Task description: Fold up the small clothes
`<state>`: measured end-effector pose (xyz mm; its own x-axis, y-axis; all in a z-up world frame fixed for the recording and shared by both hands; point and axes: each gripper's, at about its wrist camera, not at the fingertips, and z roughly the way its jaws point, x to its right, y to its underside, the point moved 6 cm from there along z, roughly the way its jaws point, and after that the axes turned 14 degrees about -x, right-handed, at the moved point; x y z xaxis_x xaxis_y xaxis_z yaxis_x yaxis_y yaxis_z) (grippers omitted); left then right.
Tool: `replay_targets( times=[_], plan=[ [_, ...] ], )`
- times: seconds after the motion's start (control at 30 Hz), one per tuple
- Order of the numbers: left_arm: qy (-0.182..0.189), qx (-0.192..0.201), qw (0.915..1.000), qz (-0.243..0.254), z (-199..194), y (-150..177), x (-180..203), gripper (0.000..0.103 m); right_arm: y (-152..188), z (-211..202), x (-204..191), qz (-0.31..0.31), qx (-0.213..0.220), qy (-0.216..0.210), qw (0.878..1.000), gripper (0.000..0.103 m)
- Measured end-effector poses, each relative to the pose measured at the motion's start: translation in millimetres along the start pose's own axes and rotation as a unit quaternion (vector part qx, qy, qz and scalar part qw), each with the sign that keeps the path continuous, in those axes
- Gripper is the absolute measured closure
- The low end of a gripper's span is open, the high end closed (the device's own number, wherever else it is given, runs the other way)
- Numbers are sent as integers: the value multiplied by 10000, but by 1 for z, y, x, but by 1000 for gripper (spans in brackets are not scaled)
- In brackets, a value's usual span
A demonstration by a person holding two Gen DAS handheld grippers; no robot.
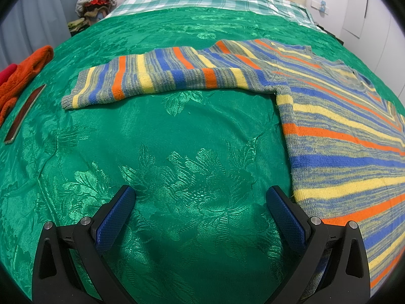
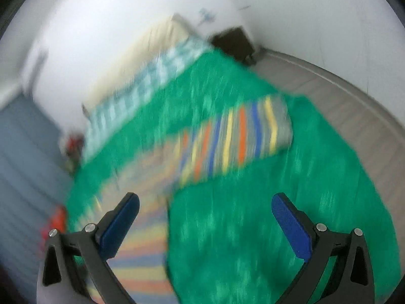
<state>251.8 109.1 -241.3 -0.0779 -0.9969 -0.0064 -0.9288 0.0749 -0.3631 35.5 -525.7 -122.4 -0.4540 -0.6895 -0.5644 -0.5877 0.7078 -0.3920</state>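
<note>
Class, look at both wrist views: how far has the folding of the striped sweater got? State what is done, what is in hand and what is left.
Done: the striped knitted sweater lies spread flat on the green patterned bedspread, one sleeve stretched sideways. In hand: nothing; the left gripper and right gripper both hover with jaws open and empty. Left: every fold, sleeves and body. The right wrist view is motion-blurred.
</note>
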Motion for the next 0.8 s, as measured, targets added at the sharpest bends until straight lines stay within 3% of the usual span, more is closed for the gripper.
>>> replay_targets(
  times=[0.07, 0.17, 0.3, 0.43, 0.5, 0.57, 0.6, 0.7, 0.8],
  plan=[
    [3, 0, 10000, 4, 0, 0, 0, 0, -41, 1, 29, 458, 80, -199, 9987, 0],
    [3, -2, 10000, 9, 0, 0, 0, 0, -81, 24, 70, 926, -221, -287, 9950, 1],
    [-5, -1, 10000, 13, 0, 0, 0, 0, -100, 70, 98, 1397, -850, -641, 9844, 19],
    [14, -9, 10000, 7, 0, 0, 0, 0, -107, 103, 107, 1296, -1163, -187, 9845, 28],
    [-26, -6, 10000, 26, 0, -1, 0, 0, -114, 118, 111, 1259, -1256, -189, 9839, 33],
    [-6, -9, 10000, 25, 1, 0, -1, 0, -120, 127, 109, 1089, -1265, -86, 9859, 55],
    [-1, -37, 10000, 21, 1, -1, -1, 0, -121, 129, 110, 1025, -1284, 24, 9864, 102],
    [-33, -33, 10000, 24, 2, 0, 0, 0, -122, 128, 105, 826, -1336, 480, 9864, 101],
    [-50, -143, 9999, -56, 3, -1, 1, 0, -134, 108, 68, -30, -1058, 1160, 9876, 101]
  ],
)
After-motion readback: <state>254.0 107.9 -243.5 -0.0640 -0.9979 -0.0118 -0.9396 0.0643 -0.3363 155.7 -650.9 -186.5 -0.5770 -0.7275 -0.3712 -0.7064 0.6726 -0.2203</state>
